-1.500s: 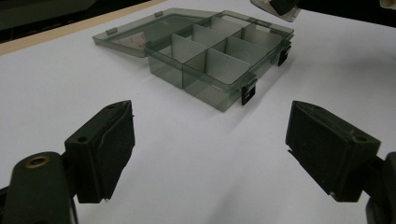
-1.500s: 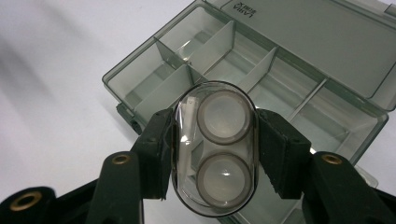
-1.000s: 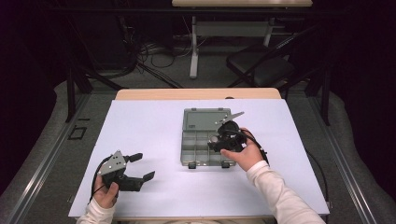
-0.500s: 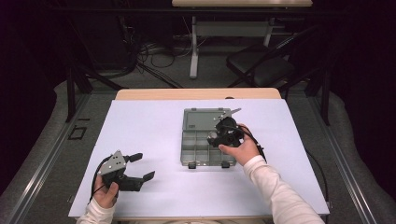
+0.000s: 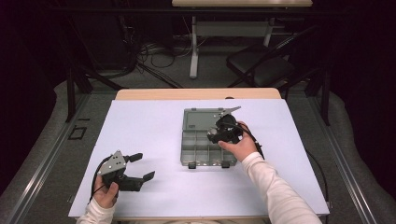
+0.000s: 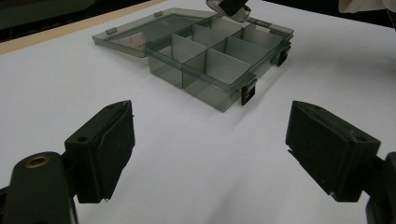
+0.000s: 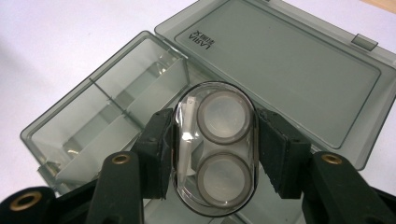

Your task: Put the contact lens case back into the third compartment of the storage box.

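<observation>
Bright white table [image 5: 154, 135], dark surroundings, soft shadows, slightly soft focus, mild glare

A wooden table [image 5: 196, 94] with a big white sheet [image 5: 154, 135] on it stands on a grey floor [image 5: 56, 154] in a dark room, and behind it are a black chair [image 5: 261, 65], some cables [image 5: 149, 51] and the white legs of another table [image 5: 194, 46].
</observation>
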A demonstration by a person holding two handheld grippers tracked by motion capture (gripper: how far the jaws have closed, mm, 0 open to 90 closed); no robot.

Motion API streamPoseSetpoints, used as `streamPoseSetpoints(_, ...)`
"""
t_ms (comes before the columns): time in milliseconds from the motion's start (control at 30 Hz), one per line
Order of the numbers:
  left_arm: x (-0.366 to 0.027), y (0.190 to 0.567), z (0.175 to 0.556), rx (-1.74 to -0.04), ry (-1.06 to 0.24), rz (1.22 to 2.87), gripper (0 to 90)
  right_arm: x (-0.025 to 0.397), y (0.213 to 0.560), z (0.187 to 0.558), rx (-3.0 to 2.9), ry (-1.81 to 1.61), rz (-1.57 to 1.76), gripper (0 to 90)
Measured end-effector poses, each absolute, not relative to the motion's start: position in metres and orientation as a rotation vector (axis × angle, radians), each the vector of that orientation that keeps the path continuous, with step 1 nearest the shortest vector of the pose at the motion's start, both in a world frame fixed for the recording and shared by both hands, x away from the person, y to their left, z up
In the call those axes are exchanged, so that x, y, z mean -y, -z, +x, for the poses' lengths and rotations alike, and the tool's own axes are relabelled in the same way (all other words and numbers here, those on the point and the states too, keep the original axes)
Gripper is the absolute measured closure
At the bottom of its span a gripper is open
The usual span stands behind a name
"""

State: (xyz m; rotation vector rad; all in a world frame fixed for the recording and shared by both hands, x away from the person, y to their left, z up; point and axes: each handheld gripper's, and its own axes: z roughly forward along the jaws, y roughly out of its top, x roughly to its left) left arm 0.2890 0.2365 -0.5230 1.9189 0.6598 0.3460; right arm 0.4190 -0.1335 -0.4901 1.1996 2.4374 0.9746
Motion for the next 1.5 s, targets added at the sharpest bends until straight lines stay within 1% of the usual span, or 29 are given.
streamPoseSetpoints(700, -0.237, 0.523, 0.289, -0.659, -0.347, 1.919, 16.0, 0.129, 0.506, 0.433, -2.426, -0.976, 1.23, 48.5)
streamPoseSetpoints(1500, -0.237, 0.523, 0.289, -0.659, -0.345, 1.916, 16.0, 0.128, 0.511, 0.437, -2.429, -0.962, 1.234, 48.5)
